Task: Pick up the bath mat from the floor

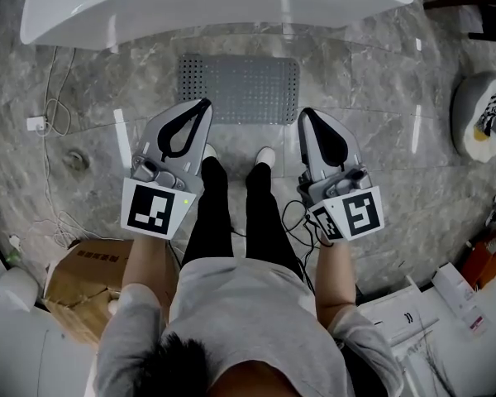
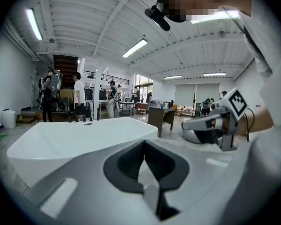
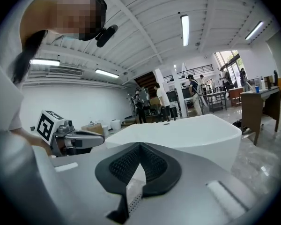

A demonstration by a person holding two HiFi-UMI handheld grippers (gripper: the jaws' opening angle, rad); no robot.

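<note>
Head view alone shows the whole bath mat (image 1: 238, 88); left claw (image 1: 204, 102) and right claw (image 1: 304, 112) are closed, empty.

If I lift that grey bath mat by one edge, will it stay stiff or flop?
Probably flops: the bath mat looks thin and lies flat on the floor, so a lifted edge should drape. Its dotted texture suggests light rubber or plastic, which may cling to the glossy stone. Breakage looks unlikely.
</note>
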